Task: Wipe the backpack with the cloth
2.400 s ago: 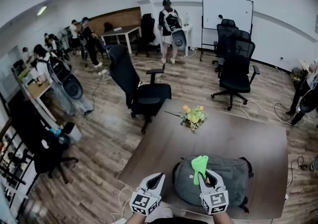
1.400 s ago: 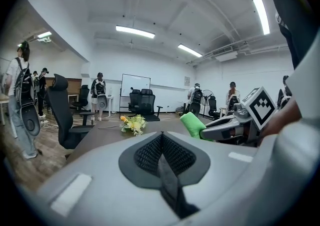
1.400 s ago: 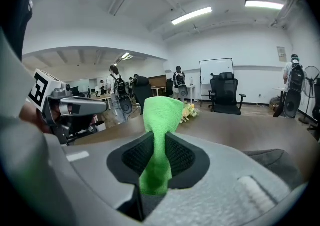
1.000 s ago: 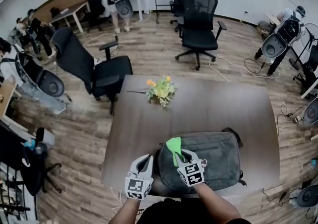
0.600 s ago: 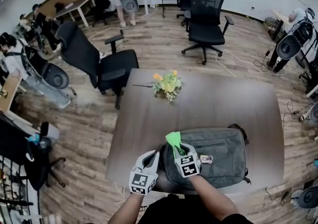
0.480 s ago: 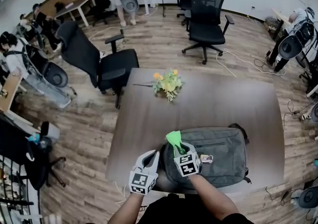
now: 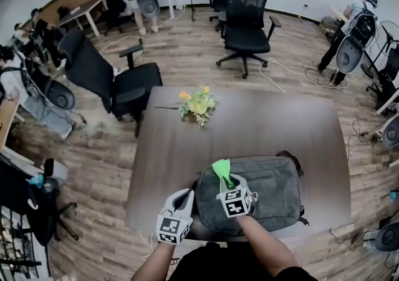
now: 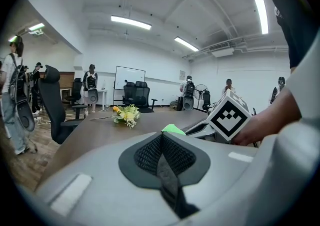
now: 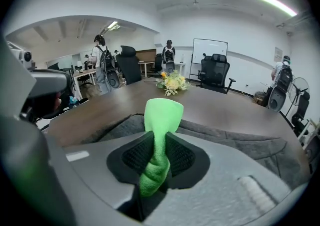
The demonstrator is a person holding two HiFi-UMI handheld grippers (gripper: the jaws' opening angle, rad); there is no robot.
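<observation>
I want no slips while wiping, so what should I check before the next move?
1. Cloth clamped in the right gripper: ok.
2. Backpack lying flat on the table: ok.
3. Left gripper shut and empty, by the backpack's left edge: ok.
4. Cloth pressed against the backpack: cannot tell.
5. Flowers well apart from the backpack: ok.

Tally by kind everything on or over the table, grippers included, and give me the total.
backpack: 1
green cloth: 1
flower bunch: 1
grippers: 2 (left gripper, right gripper)
Total: 5
</observation>
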